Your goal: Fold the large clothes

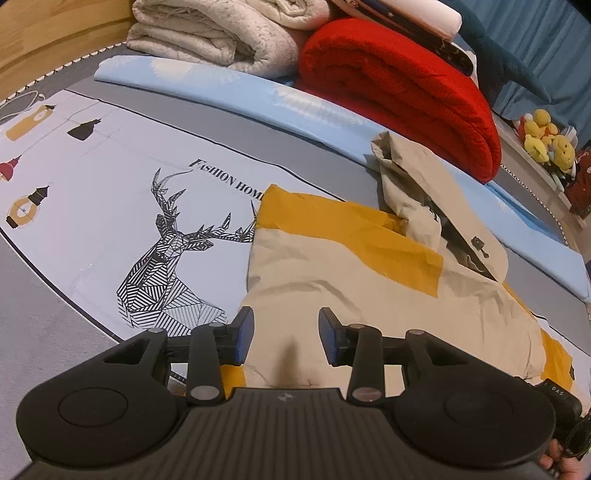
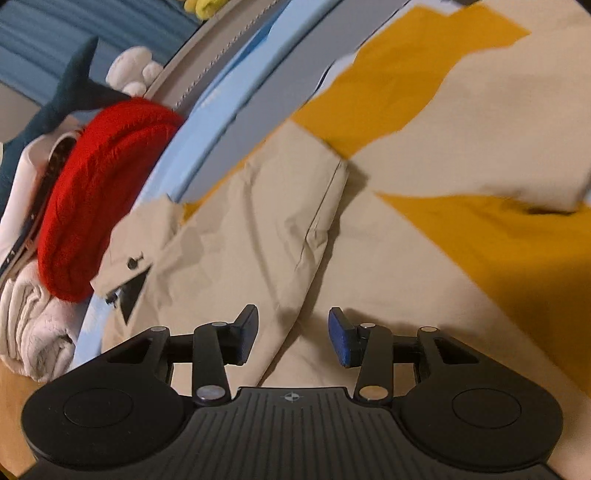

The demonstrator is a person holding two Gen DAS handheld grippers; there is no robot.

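A beige and mustard-yellow hooded jacket (image 1: 332,266) lies spread on a bed, over a pale sheet printed with a geometric deer (image 1: 173,258). Its hood (image 1: 410,184) points toward the far side, where a folded red blanket (image 1: 402,92) and a cream quilt (image 1: 207,33) are stacked on a light blue pad (image 1: 236,88).

The left hand-held gripper (image 1: 286,334) hangs over the near beige edge of the jacket, jaws parted, nothing between the blue pads. The cloth sits below them, not pinched.

The right hand-held gripper (image 2: 293,334) is also released, its jaws apart over a beige sleeve or side panel whose seamed edge (image 2: 325,206) runs up away from it. This view is motion-blurred, so whether the fingertips brush the fabric is hard to say.

The jacket looks like light, thin woven cloth: soft, limp, creasing readily, with no stiffness of its own. It will probably sag and slide if lifted at a single point, and the smooth weave may slip from a shallow pinch. The best holds seem to be the doubled, stitched parts, namely the hem corners, the sleeve cuff and the seam line, taken with both grippers well apart so the panel stays taut while it is turned over. The toggle (image 1: 478,245) and the hood opening are worth avoiding, since they bunch.
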